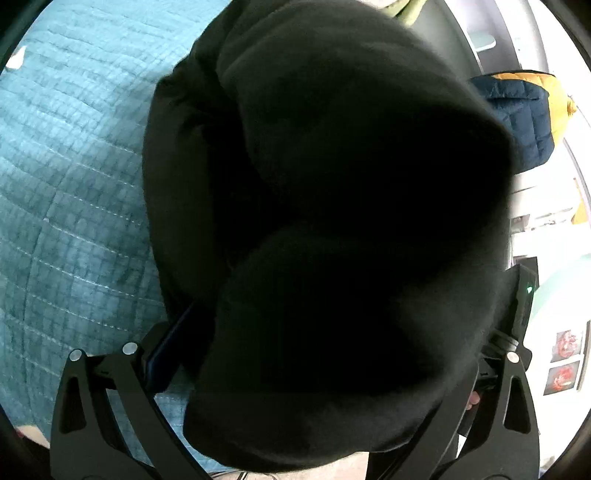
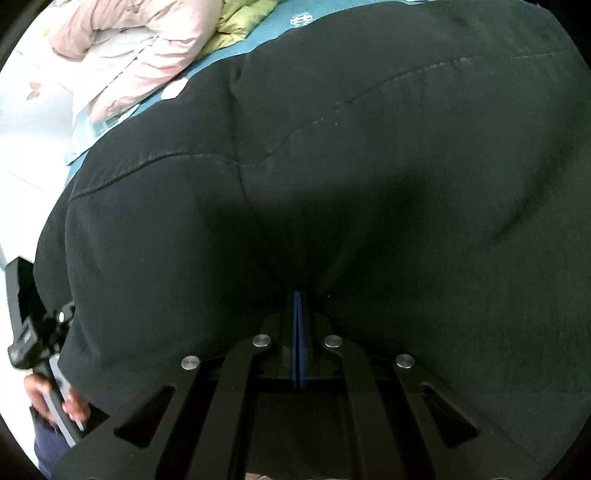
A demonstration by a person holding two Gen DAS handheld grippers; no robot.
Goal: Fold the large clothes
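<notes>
A large black garment (image 1: 314, 206) fills both views. In the left wrist view it is draped in thick folds over my left gripper (image 1: 317, 332). The left finger (image 1: 166, 350) with its blue pad shows far out to the left, so the jaws stand wide apart, with cloth bulging between them. The right finger is hidden under cloth. In the right wrist view my right gripper (image 2: 298, 314) is shut, its blue pads pressed together on a pinch of the black garment (image 2: 332, 166), which spreads out ahead with seams showing.
A teal quilted bedspread (image 1: 74, 184) lies under the garment. A pink padded jacket (image 2: 147, 48) and a yellow-green garment (image 2: 240, 26) lie at the bed's far side. A navy and yellow jacket (image 1: 517, 110) sits to the right. The left hand-held gripper (image 2: 33, 332) shows at lower left.
</notes>
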